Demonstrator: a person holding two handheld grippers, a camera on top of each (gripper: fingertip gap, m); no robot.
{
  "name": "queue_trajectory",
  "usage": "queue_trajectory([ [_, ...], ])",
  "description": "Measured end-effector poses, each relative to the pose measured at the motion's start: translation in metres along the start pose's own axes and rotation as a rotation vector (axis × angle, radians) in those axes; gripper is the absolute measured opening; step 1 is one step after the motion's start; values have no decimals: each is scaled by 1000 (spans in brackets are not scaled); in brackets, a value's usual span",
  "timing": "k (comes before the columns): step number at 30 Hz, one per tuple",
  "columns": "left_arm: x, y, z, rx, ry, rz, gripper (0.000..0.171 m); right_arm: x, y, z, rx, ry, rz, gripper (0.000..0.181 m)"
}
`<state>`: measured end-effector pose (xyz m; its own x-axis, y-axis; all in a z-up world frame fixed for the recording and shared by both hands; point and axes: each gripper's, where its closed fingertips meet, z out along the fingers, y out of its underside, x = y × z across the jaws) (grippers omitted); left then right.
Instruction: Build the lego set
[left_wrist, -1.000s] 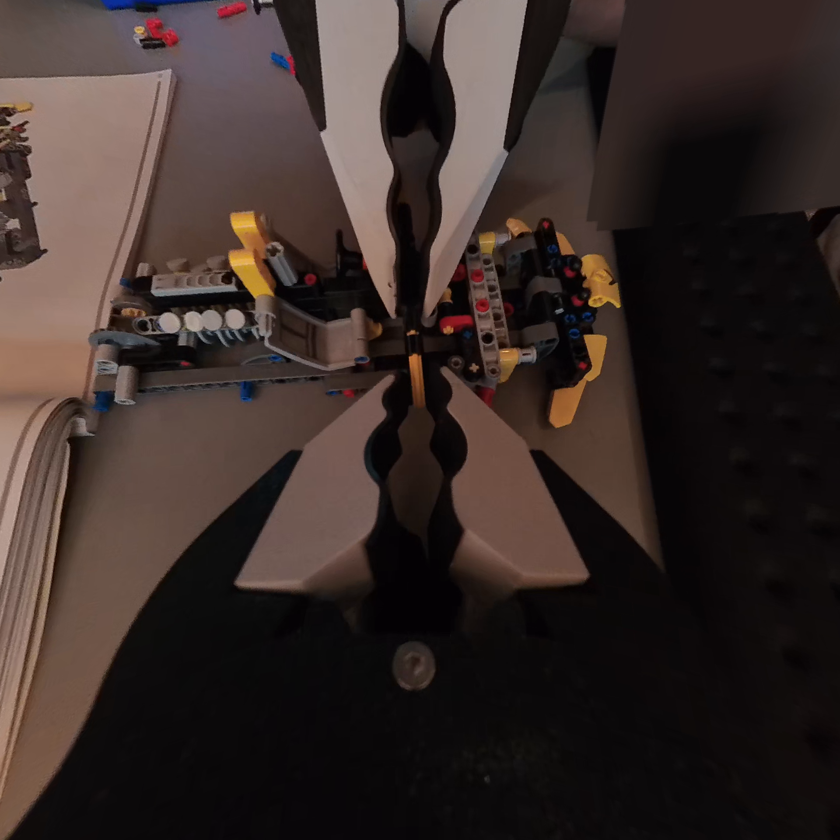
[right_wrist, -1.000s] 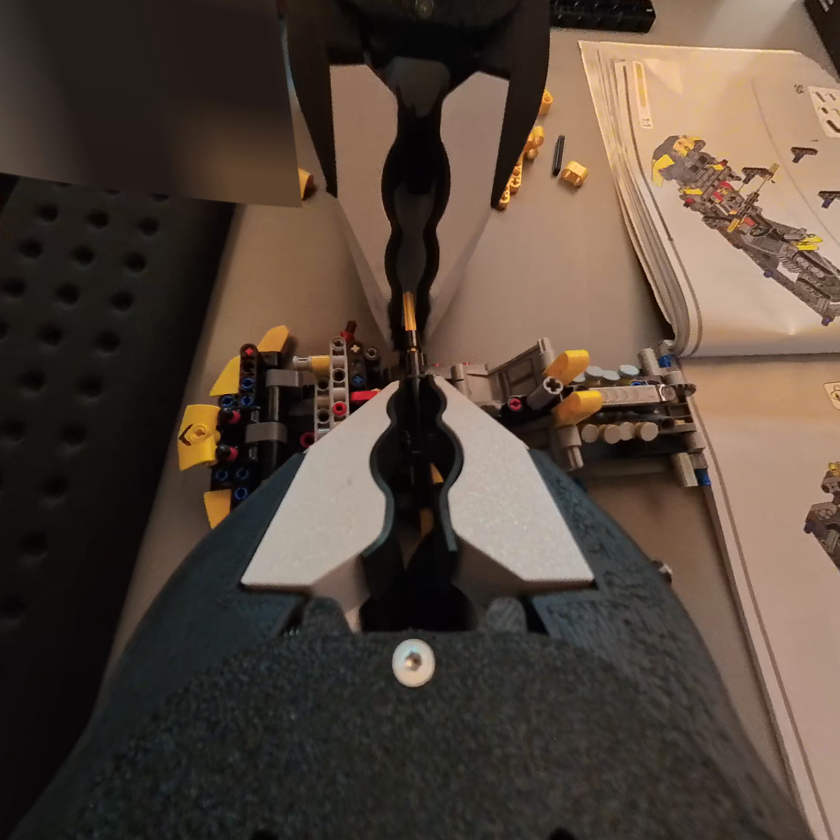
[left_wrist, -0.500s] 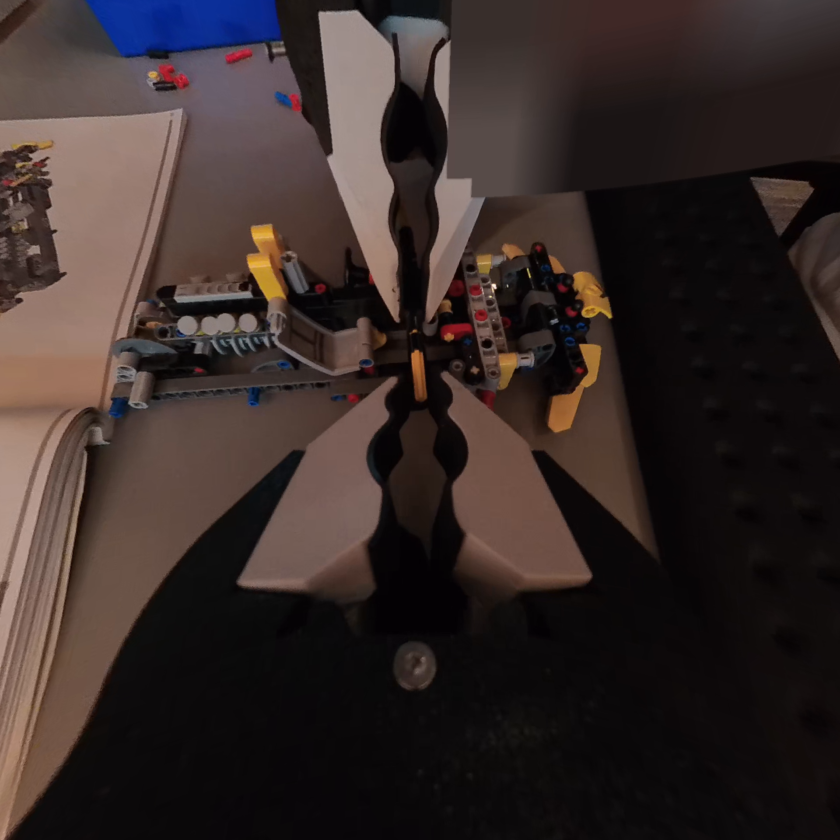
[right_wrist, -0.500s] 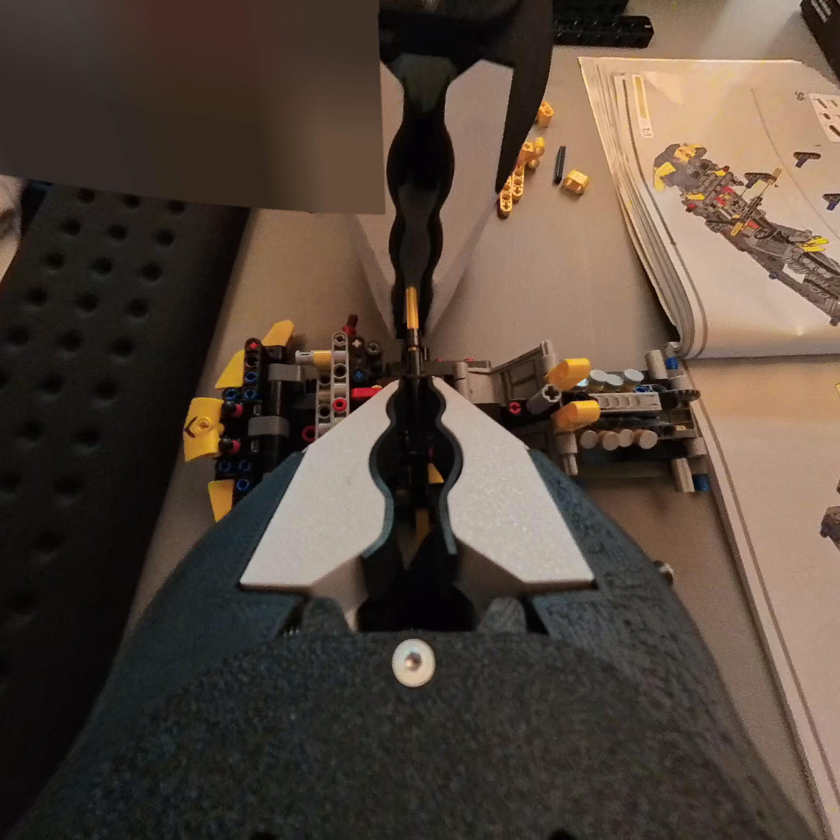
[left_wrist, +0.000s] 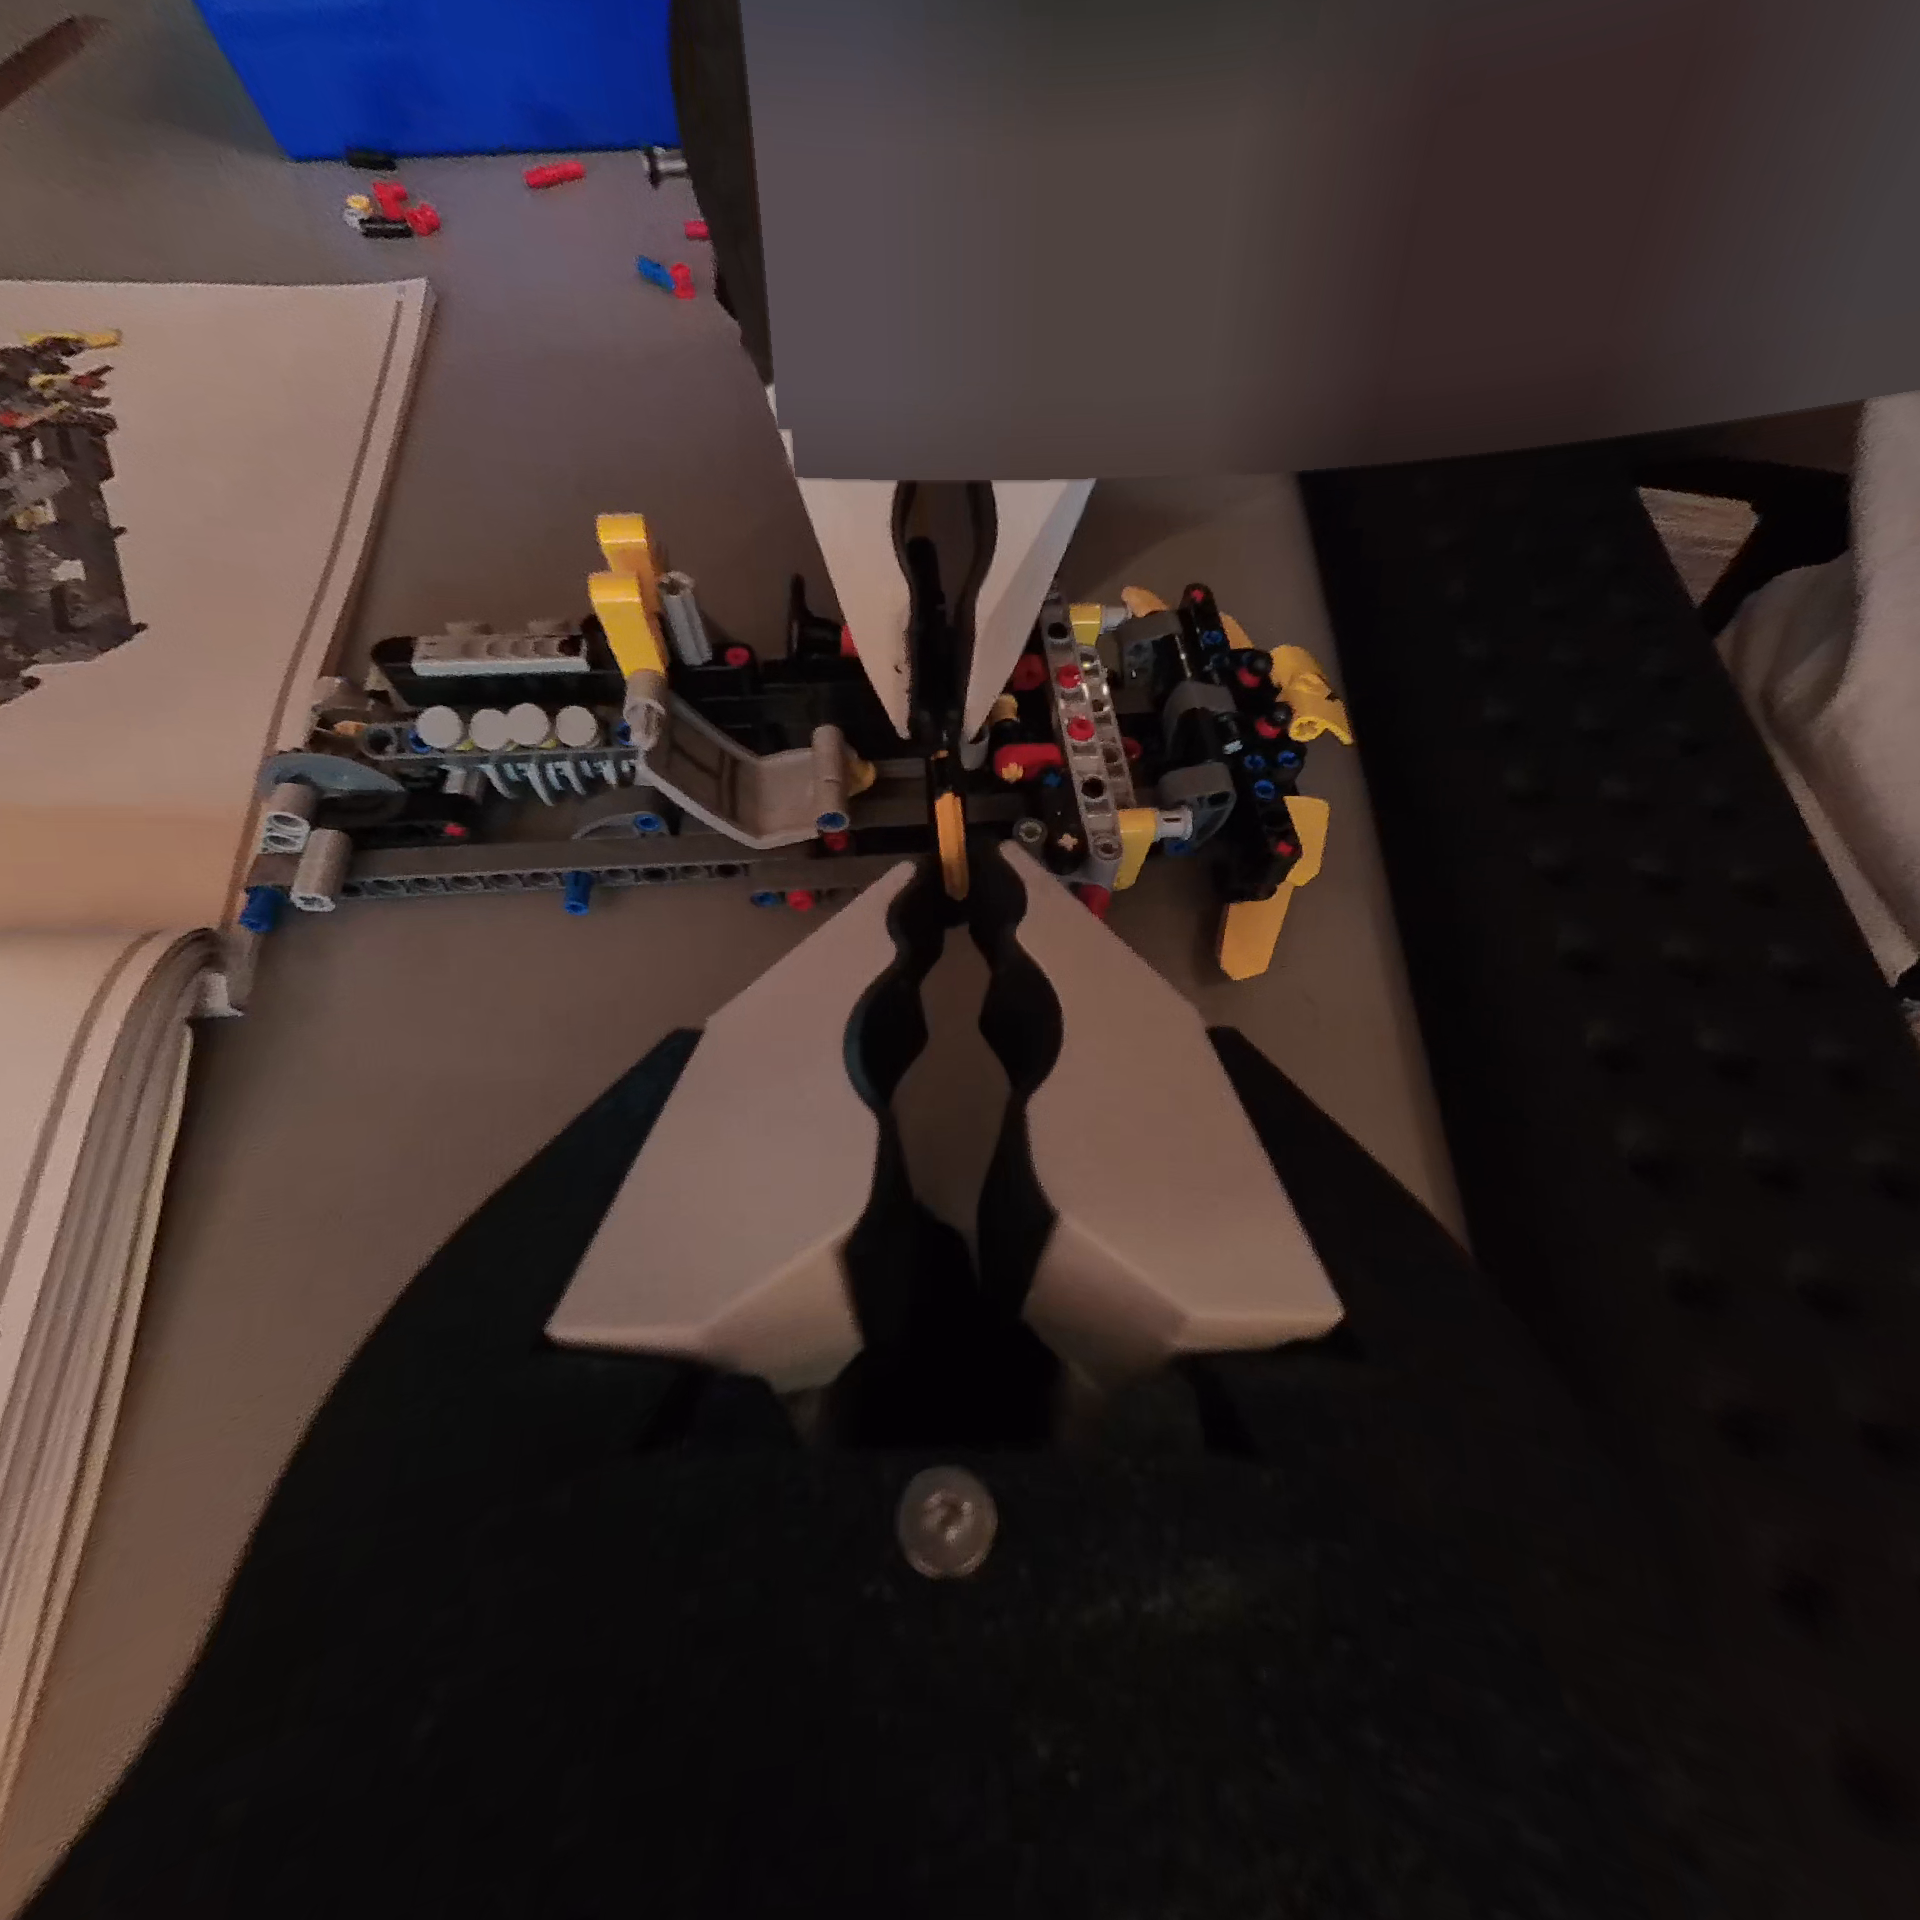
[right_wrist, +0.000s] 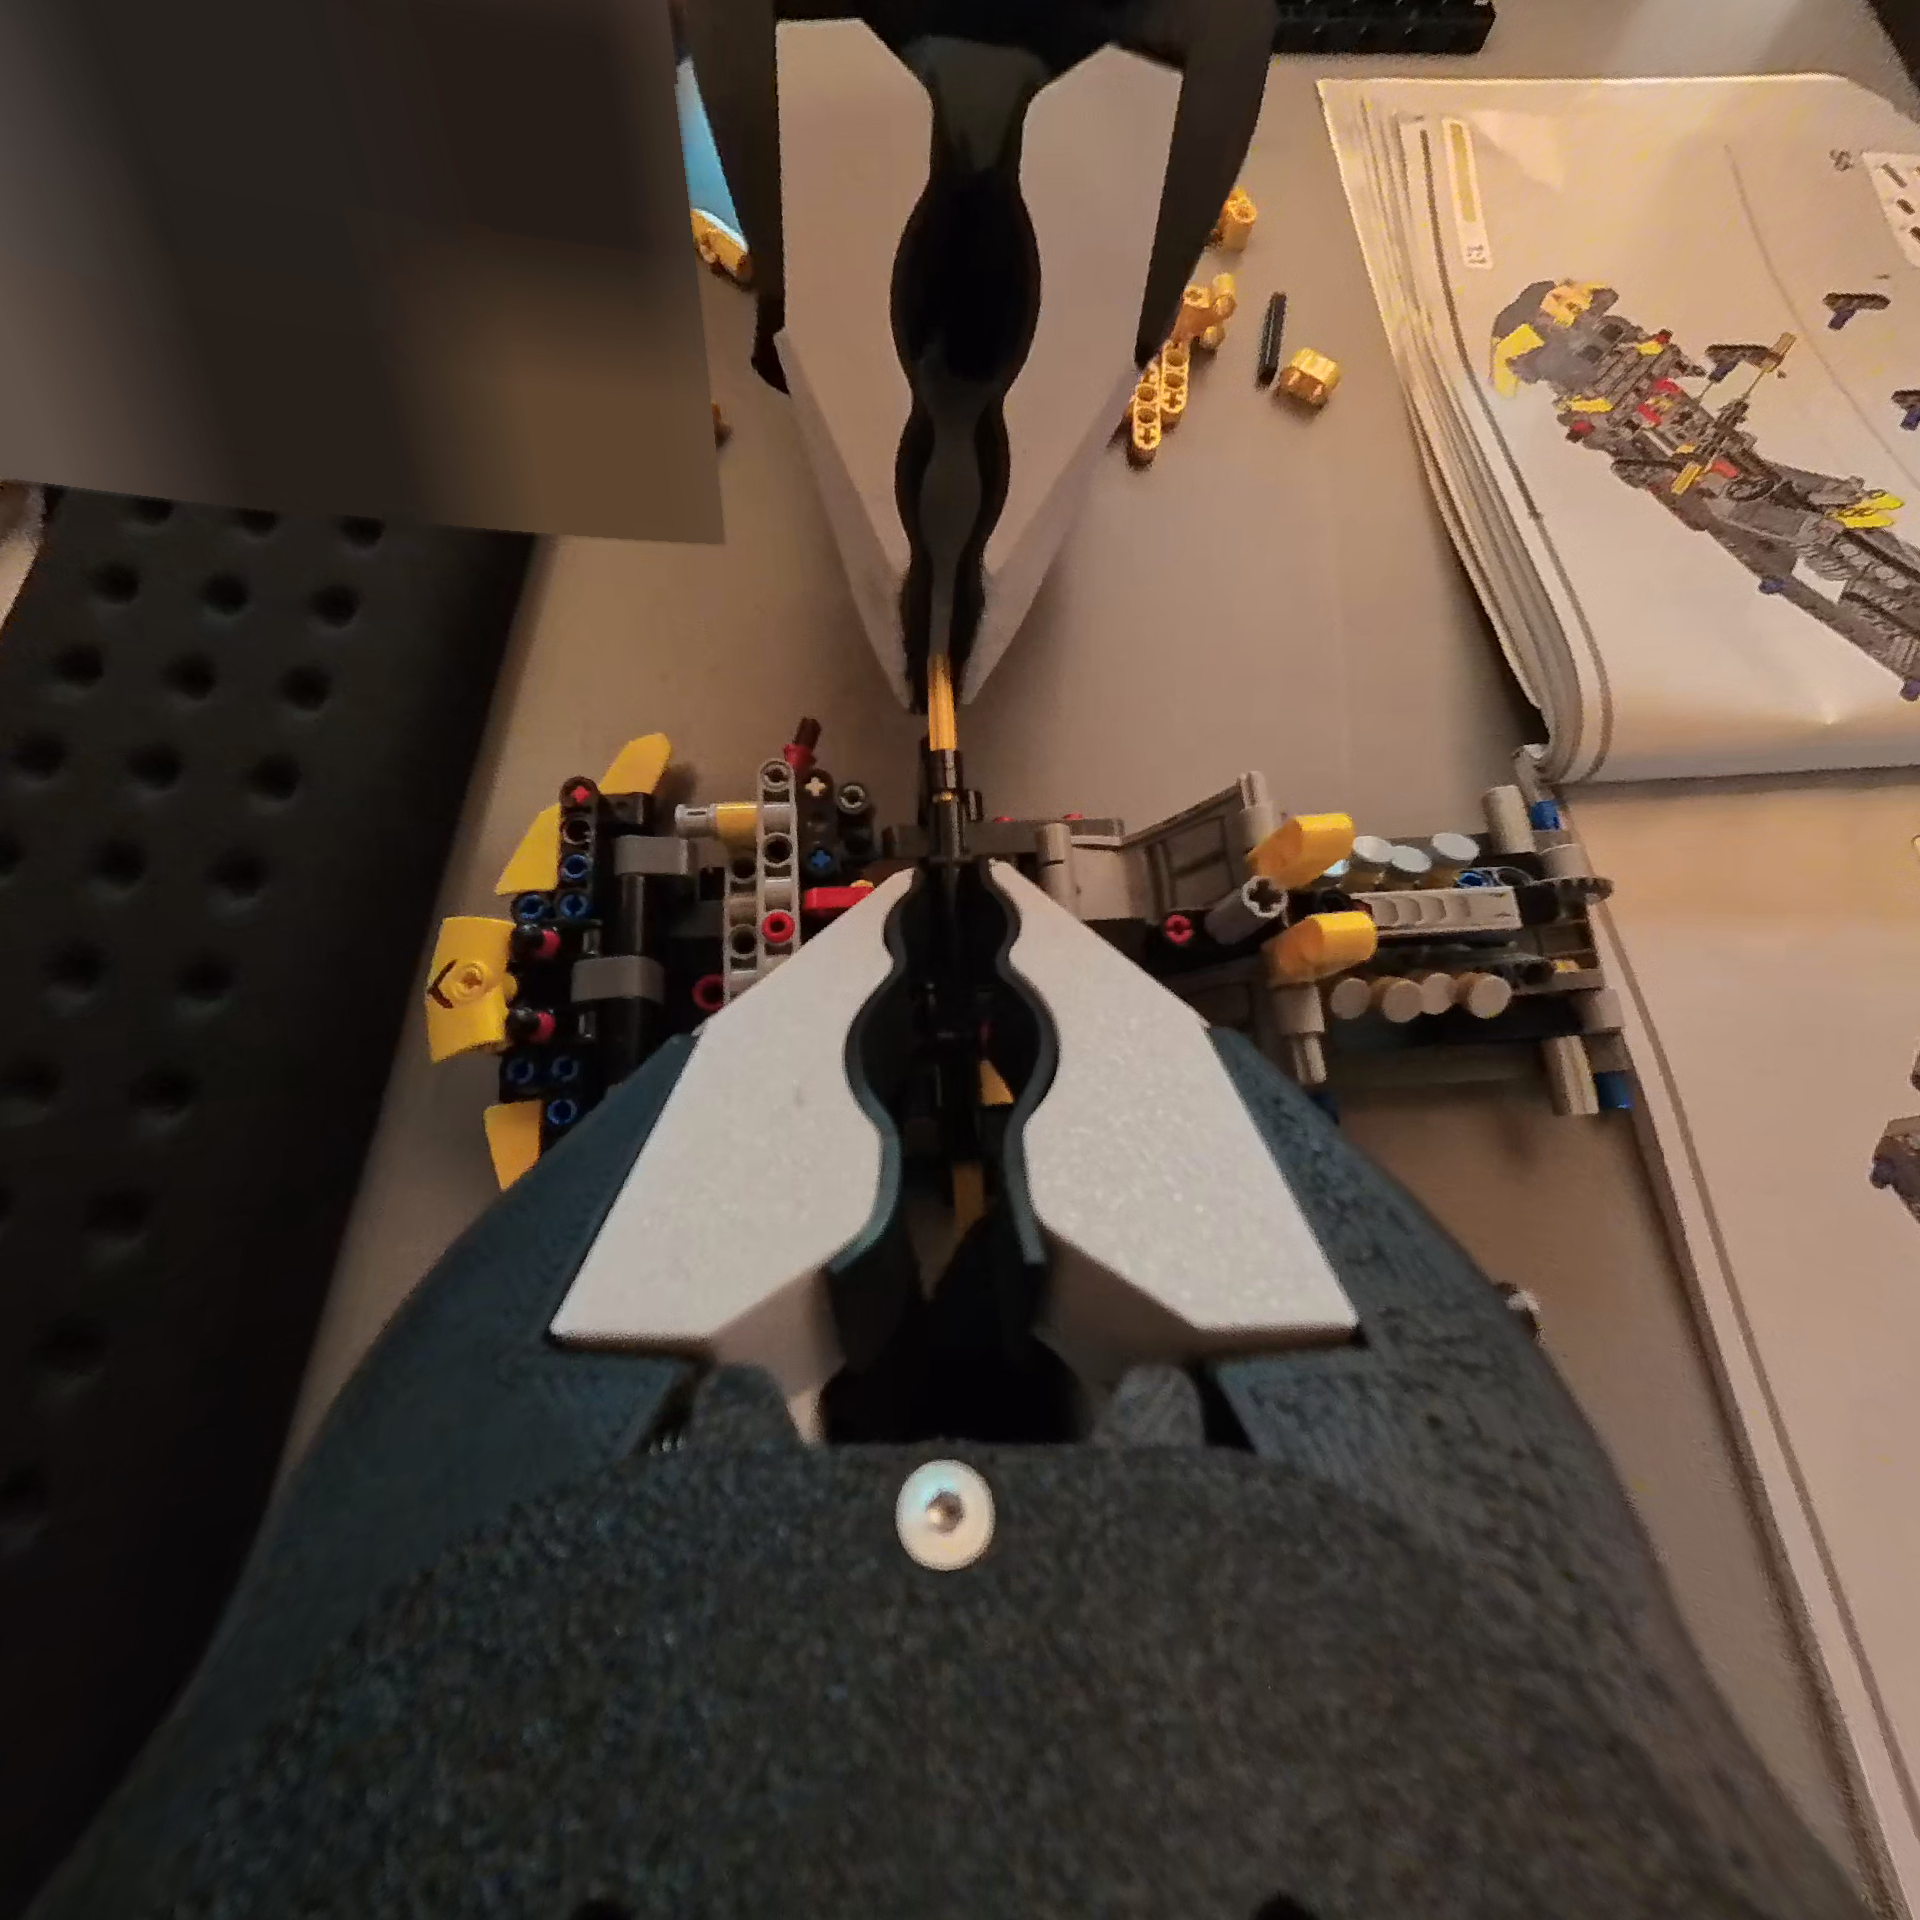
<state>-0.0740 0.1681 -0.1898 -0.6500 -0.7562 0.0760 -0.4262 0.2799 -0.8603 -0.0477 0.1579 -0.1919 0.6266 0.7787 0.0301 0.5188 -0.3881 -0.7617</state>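
Note:
A long lego model (left_wrist: 727, 800) in grey, black and yellow lies on the table; it also shows in the right wrist view (right_wrist: 1351, 935). My left gripper (left_wrist: 951, 883) is shut on a thin yellow axle (left_wrist: 951, 842) that runs into the model's middle. From the right wrist view, the left gripper (right_wrist: 940, 694) comes in from the top with the axle (right_wrist: 940, 717) sticking out of its tips. My right gripper (right_wrist: 945, 873) is shut on the model's black middle part (right_wrist: 945, 831), facing the left one. In the left wrist view the right gripper (left_wrist: 935, 727) comes down from above.
An open instruction booklet (left_wrist: 156, 623) lies beside the model, also in the right wrist view (right_wrist: 1662, 416). A black studded mat (left_wrist: 1610, 935) borders the other side. Loose small pieces (left_wrist: 395, 208) and yellow parts (right_wrist: 1174, 384) lie farther off. A blue box (left_wrist: 447, 73) stands at the back. My left and right fingertips are right by each other.
Both grippers stay shut. In the right wrist view the gap between the two grippers' tips has grown, and more of the yellow axle and a black bush on it show.

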Motion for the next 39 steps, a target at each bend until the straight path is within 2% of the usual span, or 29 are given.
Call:
queue_trajectory([
  [14,0,-1,0,0,-2,4,2,0,-3,1,30,22,-23,8],
  [17,-1,4,-1,-34,-21,15,4,0,-4,1,45,33,-36,8],
  [29,-3,-3,-10,1,-30,48,5,3,-6,-3,69,25,-3,12],
  [34,-9,-11,-14,39,-67,55,4,5,-13,-9,149,1,54,13],
  [39,-47,-16,-32,90,-250,-40,8,30,-35,-38,373,36,195,21],
])
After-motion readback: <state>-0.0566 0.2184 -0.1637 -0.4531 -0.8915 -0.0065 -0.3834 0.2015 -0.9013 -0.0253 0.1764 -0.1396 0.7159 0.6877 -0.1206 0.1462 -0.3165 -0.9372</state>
